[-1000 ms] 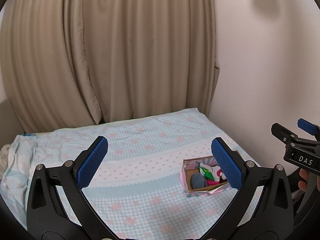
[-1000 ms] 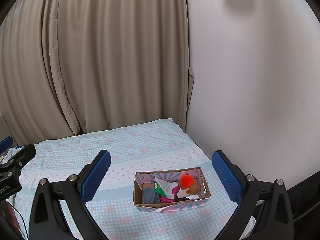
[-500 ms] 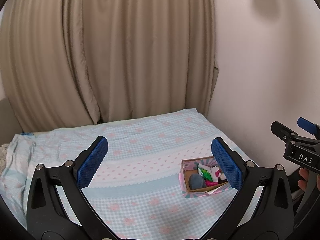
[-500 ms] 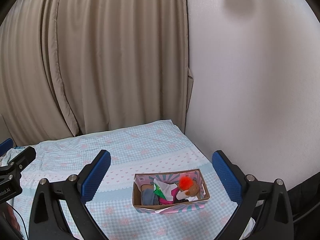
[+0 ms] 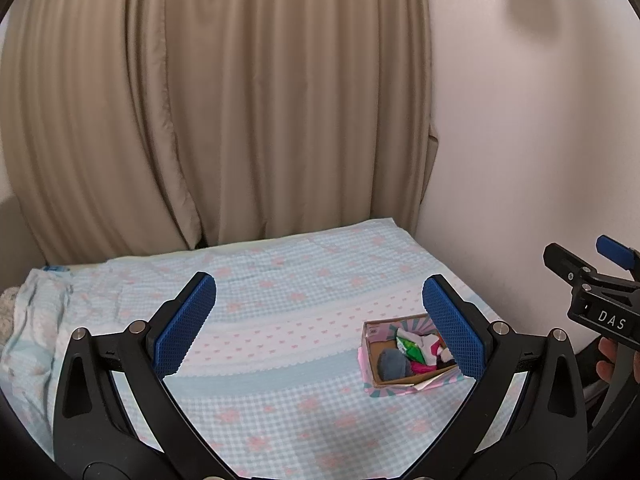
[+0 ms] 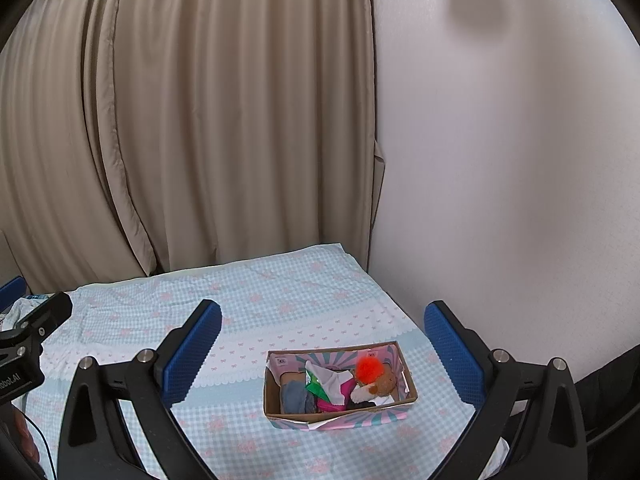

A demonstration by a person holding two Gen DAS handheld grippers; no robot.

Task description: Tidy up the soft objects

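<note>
A small cardboard box (image 6: pixel 340 414) with a pink and teal patterned inside sits on the bed near the right wall; it also shows in the left wrist view (image 5: pixel 400 382). It holds several soft things: a grey-blue piece (image 6: pixel 295 397), a white and green cloth (image 6: pixel 326 382), and a brown plush with an orange tuft (image 6: pixel 370 368). My left gripper (image 5: pixel 318 322) is open and empty, well above the bed, left of the box. My right gripper (image 6: pixel 323 350) is open and empty, held above the box.
The bed (image 5: pixel 280 300) has a light blue checked sheet with pink flowers. Beige curtains (image 5: pixel 200 120) hang behind it and a white wall (image 6: pixel 500 160) runs along the right. Bunched bedding (image 5: pixel 28 320) lies at the left edge.
Both grippers have drifted slightly; the box sits a little lower and further left in each view. Both stay open and empty.
</note>
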